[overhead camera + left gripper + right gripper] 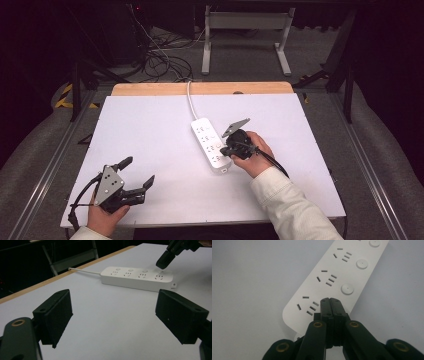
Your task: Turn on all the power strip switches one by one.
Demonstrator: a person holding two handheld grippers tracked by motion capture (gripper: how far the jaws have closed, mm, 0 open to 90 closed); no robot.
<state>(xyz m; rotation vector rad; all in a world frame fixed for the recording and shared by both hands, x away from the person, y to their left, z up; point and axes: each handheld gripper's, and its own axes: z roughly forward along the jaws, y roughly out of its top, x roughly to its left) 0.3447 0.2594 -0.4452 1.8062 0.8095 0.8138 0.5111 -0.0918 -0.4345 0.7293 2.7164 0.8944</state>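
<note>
White table (150,130), middle: power strip (210,145) long axis runs far edge to near edge. My right gripper (231,150) pressed together, over nearest button, beside last socket. Left gripper (136,175) spread, near-left corner.

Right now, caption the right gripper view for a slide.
Shut right gripper poised over the end button of a white power strip.

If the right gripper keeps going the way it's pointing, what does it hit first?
Probably the white plastic power strip: the right gripper, jaws shut, points down at its end socket, by the round button there. Any gap left is hard to judge.
</note>
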